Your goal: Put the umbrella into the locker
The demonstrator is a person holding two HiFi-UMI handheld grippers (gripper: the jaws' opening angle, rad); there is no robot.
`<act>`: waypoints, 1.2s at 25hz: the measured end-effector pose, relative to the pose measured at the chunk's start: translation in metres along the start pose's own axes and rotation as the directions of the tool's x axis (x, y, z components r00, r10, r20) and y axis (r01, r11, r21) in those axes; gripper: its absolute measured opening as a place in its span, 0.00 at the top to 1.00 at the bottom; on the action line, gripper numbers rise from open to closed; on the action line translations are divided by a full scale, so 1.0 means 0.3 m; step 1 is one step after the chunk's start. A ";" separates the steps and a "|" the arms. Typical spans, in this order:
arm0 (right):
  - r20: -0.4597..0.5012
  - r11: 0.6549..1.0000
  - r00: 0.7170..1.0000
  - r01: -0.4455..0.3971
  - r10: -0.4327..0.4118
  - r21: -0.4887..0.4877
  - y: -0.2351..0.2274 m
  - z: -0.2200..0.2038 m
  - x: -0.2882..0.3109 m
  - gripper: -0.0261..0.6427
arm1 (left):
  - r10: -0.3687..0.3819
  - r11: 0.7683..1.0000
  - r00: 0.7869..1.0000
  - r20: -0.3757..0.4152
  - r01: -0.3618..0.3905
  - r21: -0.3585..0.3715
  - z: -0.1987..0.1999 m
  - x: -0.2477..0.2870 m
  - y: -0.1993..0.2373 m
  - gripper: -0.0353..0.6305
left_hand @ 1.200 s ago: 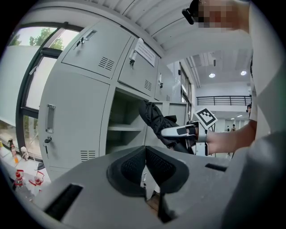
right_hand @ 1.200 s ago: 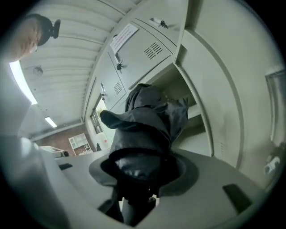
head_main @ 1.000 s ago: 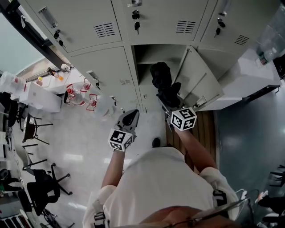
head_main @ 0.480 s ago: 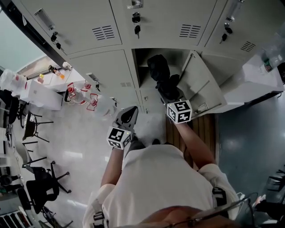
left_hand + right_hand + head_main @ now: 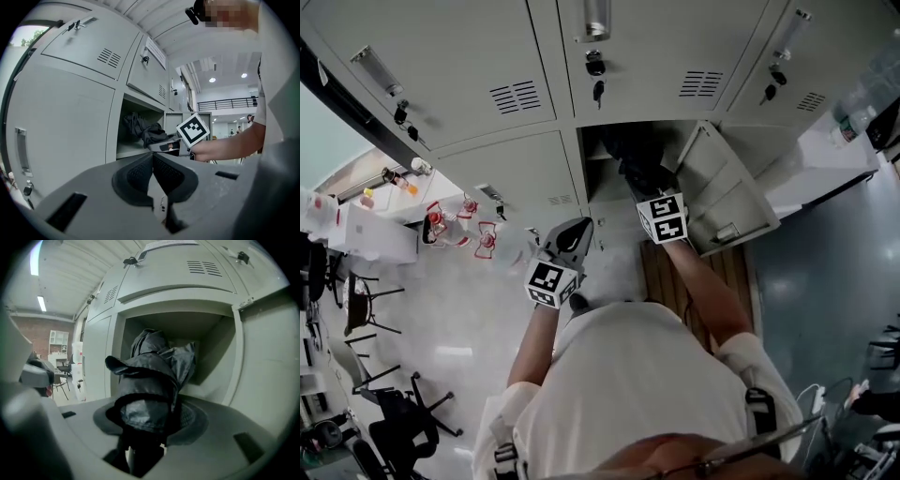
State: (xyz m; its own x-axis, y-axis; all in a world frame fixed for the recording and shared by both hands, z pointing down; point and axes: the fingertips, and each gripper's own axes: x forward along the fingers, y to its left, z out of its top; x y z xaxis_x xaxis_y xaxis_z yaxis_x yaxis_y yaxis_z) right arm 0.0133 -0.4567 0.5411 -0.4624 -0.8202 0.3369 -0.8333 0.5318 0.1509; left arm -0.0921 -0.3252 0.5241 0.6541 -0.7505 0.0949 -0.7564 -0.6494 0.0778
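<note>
The black folded umbrella (image 5: 151, 380) is clamped between the jaws of my right gripper (image 5: 154, 416). Its far end reaches into the open locker compartment (image 5: 206, 341). In the head view the right gripper (image 5: 647, 187) sits at the mouth of that compartment, and the umbrella (image 5: 630, 155) is partly inside, dark against the shadow. From the left gripper view the umbrella (image 5: 143, 131) lies over the compartment's shelf edge. My left gripper (image 5: 574, 236) hangs lower and to the left, in front of a closed locker door, with its pads (image 5: 140, 173) pressed together and nothing between them.
The compartment's door (image 5: 722, 192) stands swung open to the right of the right gripper. Closed grey lockers (image 5: 506, 94) fill the wall around it. A wooden floor board (image 5: 675, 277) lies below, a white counter (image 5: 825, 150) stands at right, and chairs (image 5: 394, 422) stand at far left.
Both grippers have moved closer to the lockers. The umbrella's far end has gone from in front of the open compartment to inside it. The right gripper has rolled somewhat.
</note>
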 end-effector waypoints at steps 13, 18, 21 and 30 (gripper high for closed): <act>-0.074 0.932 0.988 0.104 -0.138 -0.346 -0.075 0.108 0.179 0.63 | -0.046 0.999 0.999 0.018 0.046 0.024 0.042 0.024 0.091 0.94; -0.155 0.880 0.971 0.092 -0.183 -0.466 -0.090 0.108 0.260 0.62 | -0.034 0.999 0.999 0.016 0.034 0.013 0.031 0.012 0.113 0.94; -0.180 0.853 0.963 0.081 -0.200 -0.516 -0.089 0.110 0.291 0.62 | -0.028 1.000 0.999 0.016 0.028 0.008 0.025 0.003 0.122 0.94; -0.264 0.798 0.933 0.040 -0.245 -0.601 -0.084 0.078 0.375 0.57 | -0.005 1.000 1.000 0.016 0.006 -0.004 0.015 -0.032 0.118 0.94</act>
State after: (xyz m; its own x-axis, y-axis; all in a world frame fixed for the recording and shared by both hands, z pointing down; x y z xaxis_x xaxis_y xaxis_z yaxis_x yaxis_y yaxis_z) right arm -0.0247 -0.5673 0.5536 -0.1471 -0.8397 0.5228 -0.5016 0.5188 0.6922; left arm -0.1252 -0.3415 0.5214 0.6581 -0.7488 0.0785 -0.7528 -0.6531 0.0822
